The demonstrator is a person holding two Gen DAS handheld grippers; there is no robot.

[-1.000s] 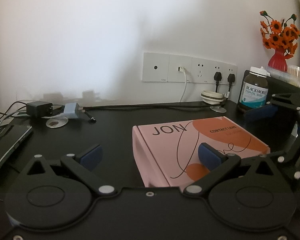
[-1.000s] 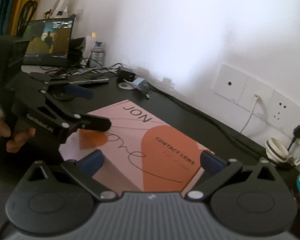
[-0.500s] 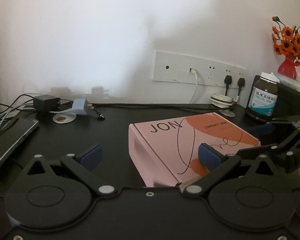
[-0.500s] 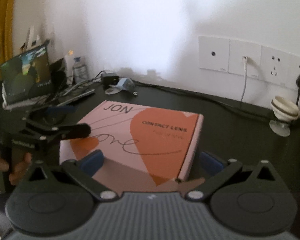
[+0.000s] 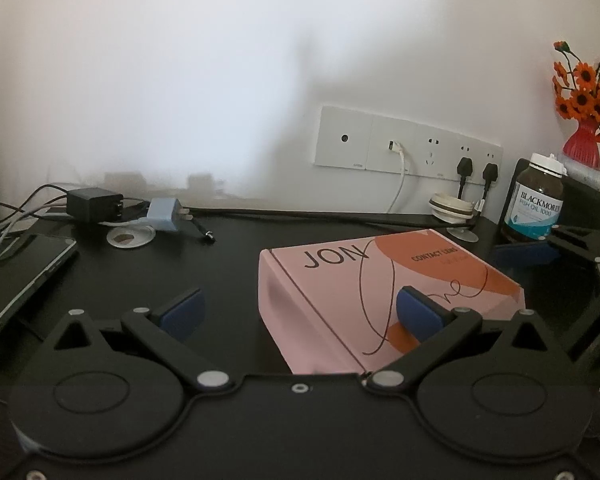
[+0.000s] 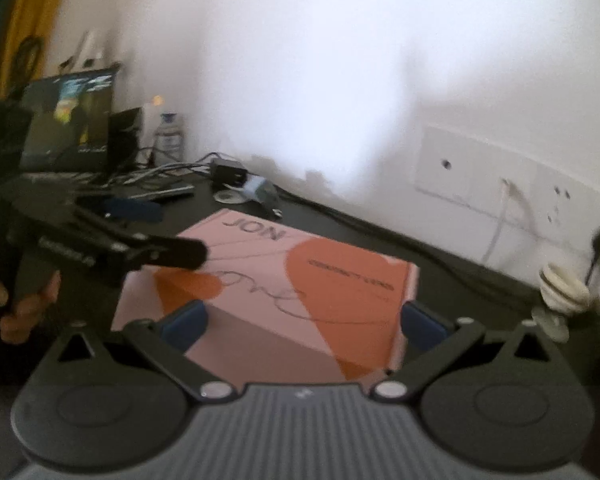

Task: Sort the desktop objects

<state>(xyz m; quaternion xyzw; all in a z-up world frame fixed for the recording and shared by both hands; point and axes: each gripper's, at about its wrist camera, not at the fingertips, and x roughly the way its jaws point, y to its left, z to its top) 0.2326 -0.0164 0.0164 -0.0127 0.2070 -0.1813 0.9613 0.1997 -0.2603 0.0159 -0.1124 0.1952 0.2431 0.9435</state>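
Two grippers are near one pink box, which lies flat on the black desk in the middle of both pictures. The left gripper has its blue pads spread wide apart with nothing between them; one pad shows in front of the box lid. The right gripper is spread wide too, with a pad near each lower corner of the box, but I cannot tell if they touch it.

I think the box is light cardboard, stiff at the edges and a bit soft in the middle of the lid. It looks smooth, so it could slip. A good place to hold it is across its short sides, near the bottom, with a soft squeeze so it does not get crushed.

Only the left view shows the brown pill bottle and the orange flowers at the right edge, and a phone at the left. Only the right view, which is blurry, shows a laptop screen at the upper left and a person's hand holding the left gripper at the left edge. Both show the wall sockets and the chargers.
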